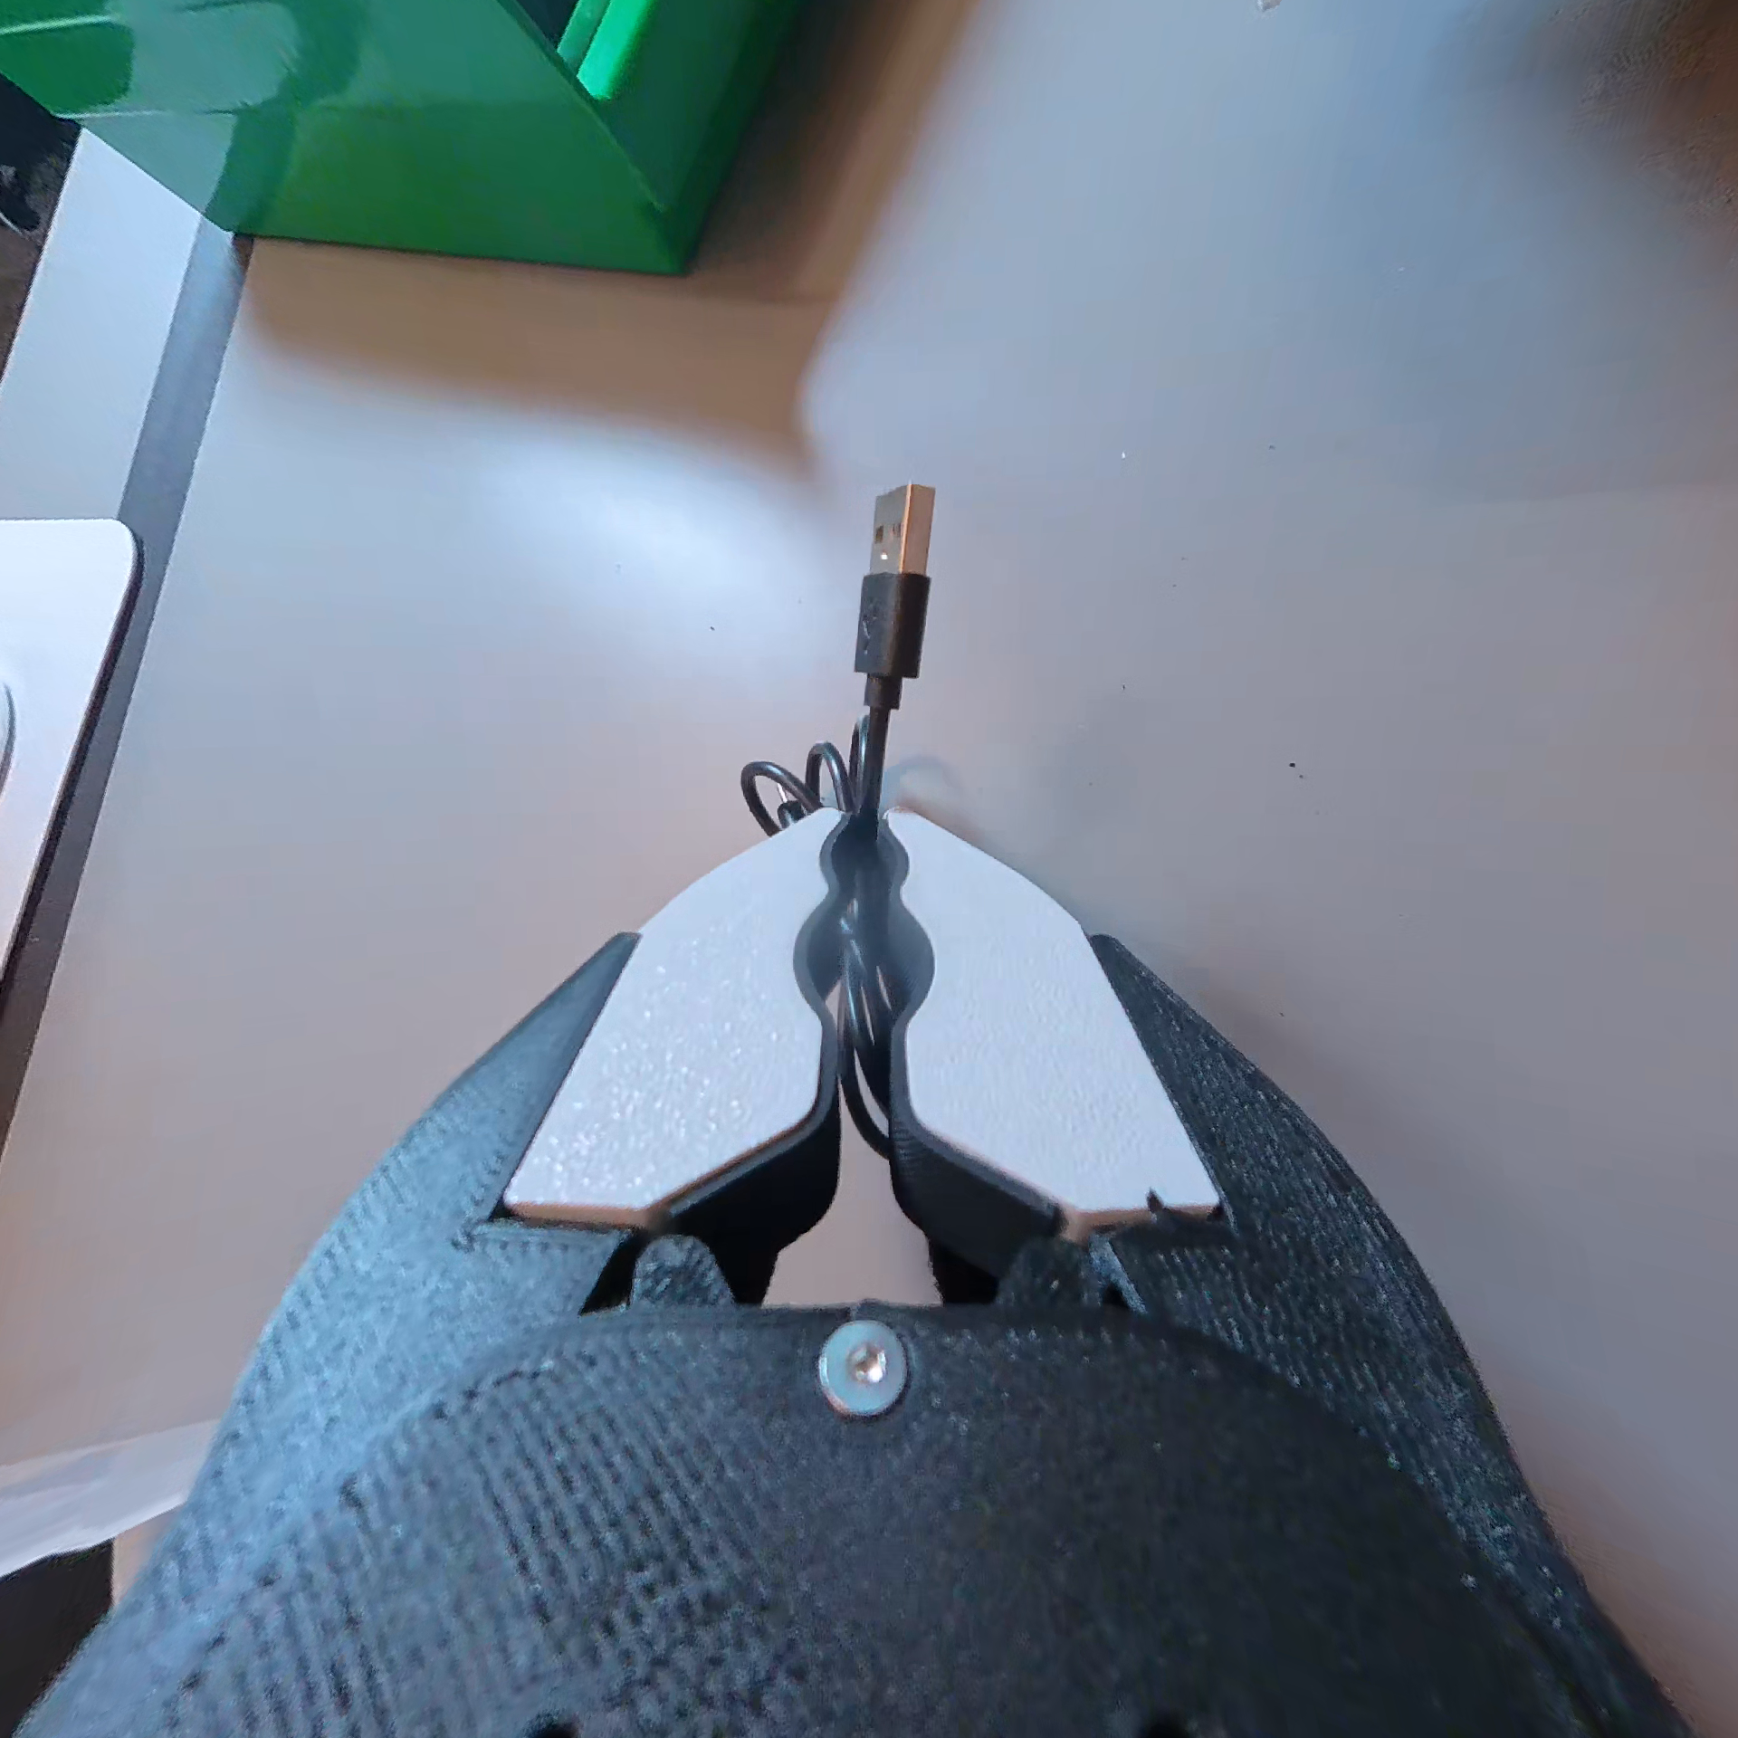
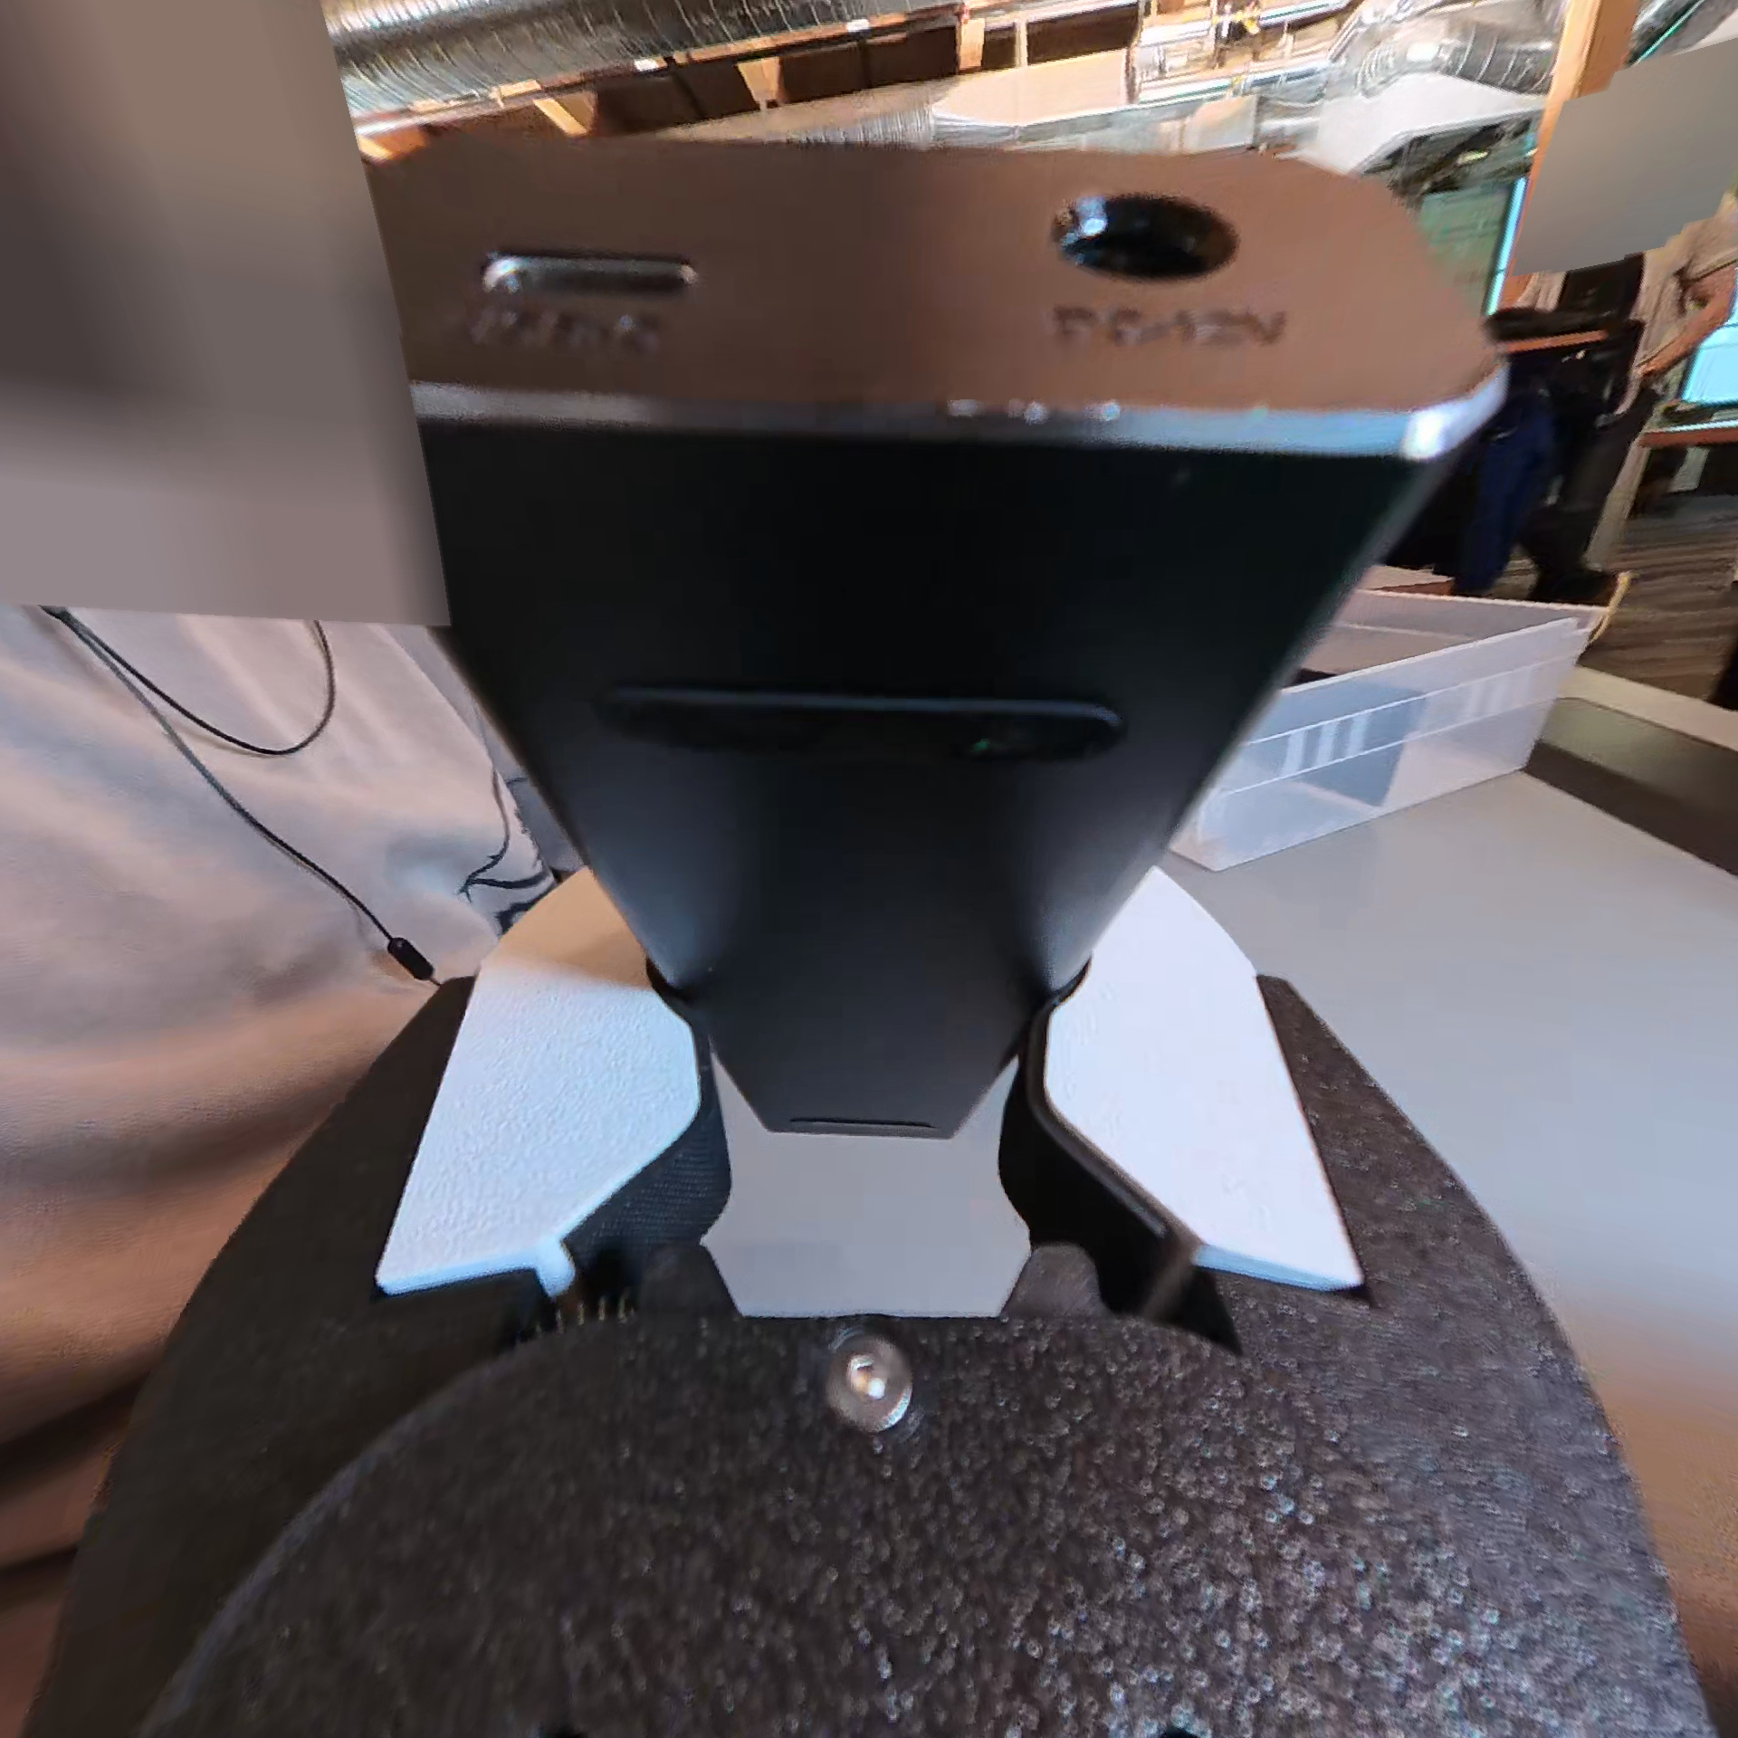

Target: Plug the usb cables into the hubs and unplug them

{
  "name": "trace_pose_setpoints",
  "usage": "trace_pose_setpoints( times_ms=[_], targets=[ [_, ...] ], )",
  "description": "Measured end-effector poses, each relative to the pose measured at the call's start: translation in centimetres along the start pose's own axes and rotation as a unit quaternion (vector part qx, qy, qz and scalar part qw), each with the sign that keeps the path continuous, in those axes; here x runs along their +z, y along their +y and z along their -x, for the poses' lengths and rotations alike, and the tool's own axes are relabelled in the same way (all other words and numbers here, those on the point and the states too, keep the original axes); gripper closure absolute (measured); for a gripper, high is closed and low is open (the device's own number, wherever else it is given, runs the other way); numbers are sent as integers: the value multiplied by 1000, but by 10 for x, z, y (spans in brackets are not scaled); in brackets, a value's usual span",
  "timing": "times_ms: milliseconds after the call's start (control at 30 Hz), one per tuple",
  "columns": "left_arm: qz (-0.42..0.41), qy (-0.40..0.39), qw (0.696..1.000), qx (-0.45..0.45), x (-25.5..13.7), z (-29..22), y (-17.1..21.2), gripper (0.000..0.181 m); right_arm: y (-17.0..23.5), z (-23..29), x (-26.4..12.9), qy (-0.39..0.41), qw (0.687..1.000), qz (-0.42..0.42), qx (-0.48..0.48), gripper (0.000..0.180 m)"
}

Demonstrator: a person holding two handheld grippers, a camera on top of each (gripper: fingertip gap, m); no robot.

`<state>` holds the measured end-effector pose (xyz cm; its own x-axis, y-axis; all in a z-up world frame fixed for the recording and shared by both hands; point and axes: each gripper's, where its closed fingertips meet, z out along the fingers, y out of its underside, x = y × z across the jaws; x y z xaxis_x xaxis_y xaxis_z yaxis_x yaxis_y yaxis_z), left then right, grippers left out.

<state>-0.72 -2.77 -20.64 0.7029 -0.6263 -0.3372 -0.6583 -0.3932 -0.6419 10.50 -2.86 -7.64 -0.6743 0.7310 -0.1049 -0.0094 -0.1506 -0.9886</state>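
Note:
My left gripper point(image 1: 863, 828) is shut on a thin black USB cable point(image 1: 870, 752). The cable's black plug with its metal USB-A end point(image 1: 901, 545) sticks straight out past the fingertips, above the pale table. Loops of the cable show behind the tips. My right gripper point(image 2: 861, 978) is shut on a dark metal hub point(image 2: 846, 583) and holds it up off the table, tilted toward the room. The hub's end face point(image 2: 903, 273) shows a small slot port and a round socket. The cable and the hub do not appear together in either view.
A green box point(image 1: 470, 141) stands at the far left of the table. A white device point(image 1: 56, 677) lies at the left edge. A clear plastic bin point(image 2: 1392, 715) sits on the table at right. A person in a light sweatshirt point(image 2: 188, 893) is close on the left. My right fingertips sit around 15 cm from my left ones.

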Motion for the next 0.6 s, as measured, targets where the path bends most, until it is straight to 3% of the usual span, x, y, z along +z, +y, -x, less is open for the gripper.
trace_pose_setpoints(
  times_ms=[333, 600],
  targets=[
    [-30, 65, 997, -25, -4, -12, -3, 171, 11, -1, 4, -3, 1000, 22, 13, 108],
    [-49, 63, 997, -10, -7, -10, -8, 175, 13, -5, 2, 9, 999, 31, 14, 108]
  ],
)
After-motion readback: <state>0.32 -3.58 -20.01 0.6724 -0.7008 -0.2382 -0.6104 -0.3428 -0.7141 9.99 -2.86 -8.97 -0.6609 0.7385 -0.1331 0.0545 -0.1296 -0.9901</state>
